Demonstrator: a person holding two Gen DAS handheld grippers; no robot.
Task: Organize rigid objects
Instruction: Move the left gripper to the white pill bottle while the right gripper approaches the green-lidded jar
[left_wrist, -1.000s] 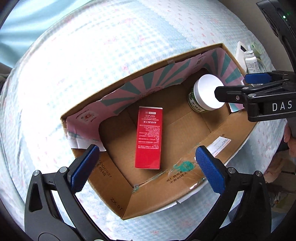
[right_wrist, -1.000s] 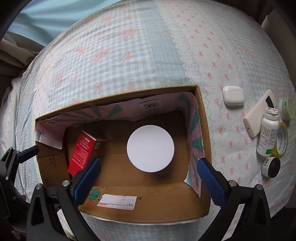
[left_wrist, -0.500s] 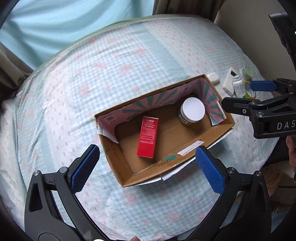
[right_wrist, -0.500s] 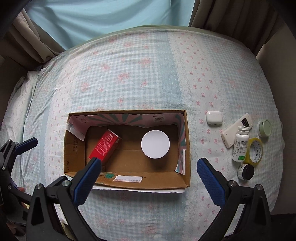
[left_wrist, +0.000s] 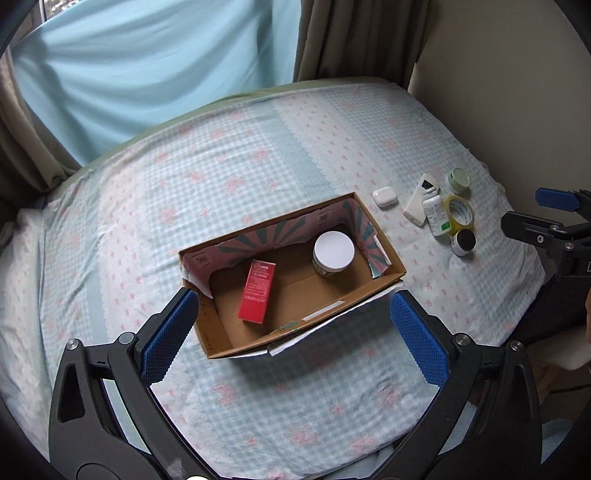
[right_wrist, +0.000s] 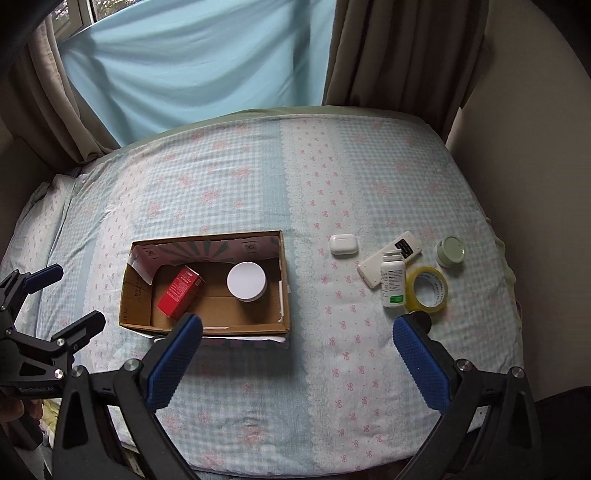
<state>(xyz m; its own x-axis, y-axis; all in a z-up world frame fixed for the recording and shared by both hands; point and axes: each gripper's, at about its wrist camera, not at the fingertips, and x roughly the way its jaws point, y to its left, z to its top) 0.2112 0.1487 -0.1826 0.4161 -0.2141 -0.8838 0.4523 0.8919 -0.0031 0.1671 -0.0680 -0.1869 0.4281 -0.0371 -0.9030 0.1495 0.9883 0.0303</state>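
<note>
- Left gripper (left_wrist: 291, 332): jaws spread wide, holding nothing, up over the bed (left_wrist: 258, 406); box (left_wrist: 388, 280) sits just ahead, between its pads.
- Right gripper (right_wrist: 295, 350): also released, nothing between the pads; box is ahead-left of it, loose items ahead-right.
- Box: open cardboard, already holds red carton (right_wrist: 181, 291) lying flat on the left side and white-lid jar (right_wrist: 246, 281) upright on the right; the two are apart, w/ free floor btw them.
- Still outside, in a cluster ahead-right of the right gripper: earbud case (right_wrist: 344, 244), remote (right_wrist: 389, 264), bottle (right_wrist: 392, 282), tape roll (right_wrist: 426, 290), green-lid jar (right_wrist: 450, 251), plus a small black-lid jar (left_wrist: 463, 242), mostly hidden behind the right pad in the right view.
- Bottle lies touching the remote and the tape; case sits apart, nearest the box.
- Handling, as a guess:
  - Case: light, hard, smooth & rounded, so prob slippery; pinch across the short flat sides, centred.
  - Bottle: light plastic, stiff, round, so may roll on the soft sheet; grab mid-body across the label.
  - Remote: thin, flat, rigid; take by the long edges.
  - Tape: rigid ring; clamp one wall of the ring.
  - Small jars: squat, possibly glass; grip across the lid's sides.
- Bed is soft, so pressing down will likely sink items.
</note>
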